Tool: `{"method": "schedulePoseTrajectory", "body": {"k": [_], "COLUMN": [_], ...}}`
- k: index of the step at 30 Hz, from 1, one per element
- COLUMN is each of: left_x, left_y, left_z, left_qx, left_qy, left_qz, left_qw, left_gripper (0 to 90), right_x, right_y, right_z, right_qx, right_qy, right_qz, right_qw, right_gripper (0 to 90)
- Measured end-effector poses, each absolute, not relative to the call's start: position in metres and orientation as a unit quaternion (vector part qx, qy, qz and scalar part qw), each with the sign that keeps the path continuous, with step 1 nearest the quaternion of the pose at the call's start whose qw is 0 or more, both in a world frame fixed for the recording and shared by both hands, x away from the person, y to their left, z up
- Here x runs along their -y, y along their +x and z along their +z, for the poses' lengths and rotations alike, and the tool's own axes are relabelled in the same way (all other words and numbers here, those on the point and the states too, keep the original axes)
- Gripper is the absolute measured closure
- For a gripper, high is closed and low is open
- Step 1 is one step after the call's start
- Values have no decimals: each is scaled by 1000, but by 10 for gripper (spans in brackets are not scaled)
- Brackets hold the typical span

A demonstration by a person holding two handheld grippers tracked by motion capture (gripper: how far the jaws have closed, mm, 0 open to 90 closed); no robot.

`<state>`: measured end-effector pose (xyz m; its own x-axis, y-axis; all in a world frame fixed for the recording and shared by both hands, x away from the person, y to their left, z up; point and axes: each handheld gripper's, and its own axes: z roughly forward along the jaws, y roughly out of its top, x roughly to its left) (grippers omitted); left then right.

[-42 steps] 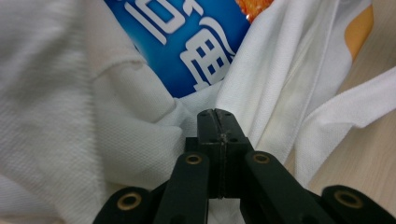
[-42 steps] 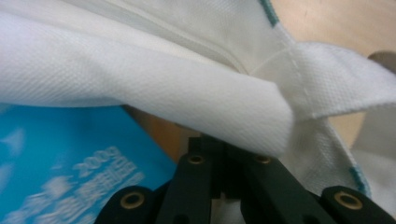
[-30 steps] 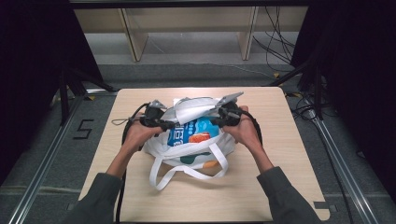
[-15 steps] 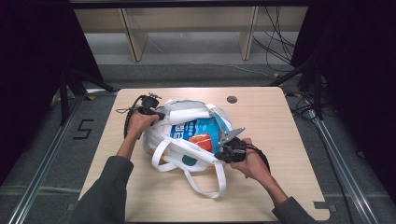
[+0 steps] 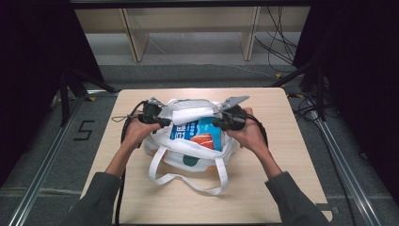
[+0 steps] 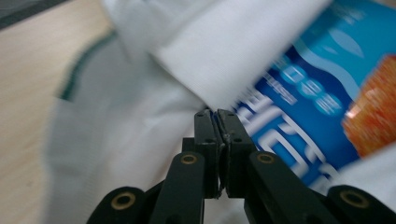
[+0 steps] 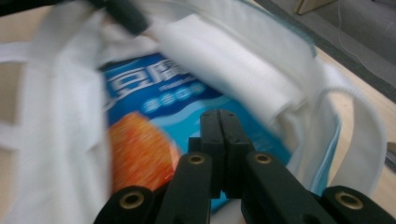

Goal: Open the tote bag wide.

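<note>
We read a "5" marked on the floor [image 5: 83, 130] left of the table; white print on the blue packet [image 5: 197, 134] is prob. too blurred to read.

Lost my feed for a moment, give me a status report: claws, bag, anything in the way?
Both claws shut: left claw and right claw at the white bag mouth. Blue packet inside, a white fold lying over its top. Bag straps loose on the table.
</note>
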<state>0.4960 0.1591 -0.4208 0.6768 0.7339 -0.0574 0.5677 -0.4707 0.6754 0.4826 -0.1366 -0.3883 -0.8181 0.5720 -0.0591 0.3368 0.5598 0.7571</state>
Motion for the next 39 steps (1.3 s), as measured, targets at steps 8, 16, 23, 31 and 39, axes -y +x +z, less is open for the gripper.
{"method": "schedulePoseTrajectory", "body": {"k": [8,16,23,31,39], "left_x": [-159,-158,-161,-173,-202], "left_y": [458,430,432,463,483], "left_z": [-439,-463,-449,-413,-442], "left_qx": [-308,-286,-301,-357,-407], "left_qy": [896,899,886,835,814], "left_qz": [102,116,113,141,155], "left_qw": [304,310,335,394,383], "left_gripper": [882,882,876,825,840], "right_x": [116,129,135,130,173], "right_y": [551,583,577,504,463], "right_z": [-416,-462,-447,-403,-434], "right_qx": [-865,-858,-855,-864,-858], "right_qy": [338,402,411,300,304], "right_qz": [330,299,290,378,371], "right_qw": [168,110,122,140,182], "right_gripper": [900,900,900,900,900]}}
